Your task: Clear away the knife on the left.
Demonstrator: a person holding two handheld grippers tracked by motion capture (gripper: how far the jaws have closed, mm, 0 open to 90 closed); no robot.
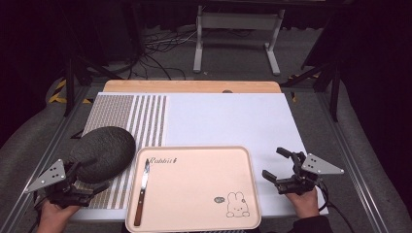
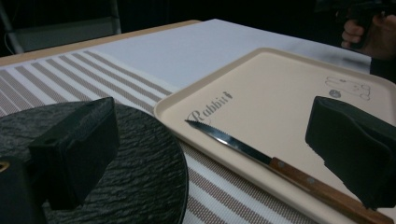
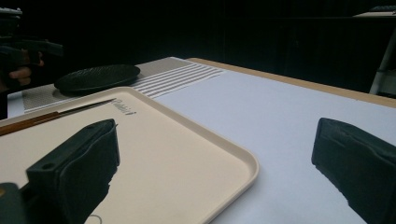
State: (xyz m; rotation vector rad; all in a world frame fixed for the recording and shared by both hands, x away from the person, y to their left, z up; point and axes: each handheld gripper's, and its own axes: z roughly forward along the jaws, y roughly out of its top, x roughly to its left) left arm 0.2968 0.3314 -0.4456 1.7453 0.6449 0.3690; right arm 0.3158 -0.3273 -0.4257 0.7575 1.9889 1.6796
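A beige tray (image 1: pixel 194 148) printed with a rabbit lies at the table's near edge. A wood-handled knife (image 1: pixel 142 191) rests along its left side, blade pointing away. A dark round plate (image 1: pixel 104 153) sits to the left on the striped placemat. My left gripper (image 1: pixel 90 177) stands open at the plate's near edge. In the left gripper view, one jaw is over the plate (image 2: pixel 149 163) and the other over the tray (image 2: pixel 163 109), with the knife (image 2: pixel 261 156) between them, untouched. My right gripper (image 1: pixel 273 162) stands open right of the tray, over the white mat.
A striped placemat (image 1: pixel 145 121) and a white mat (image 1: pixel 228 121) cover the wooden table (image 1: pixel 194 86). A grey stand (image 1: pixel 238 29) and cables lie on the floor behind. Metal rails run along both table sides.
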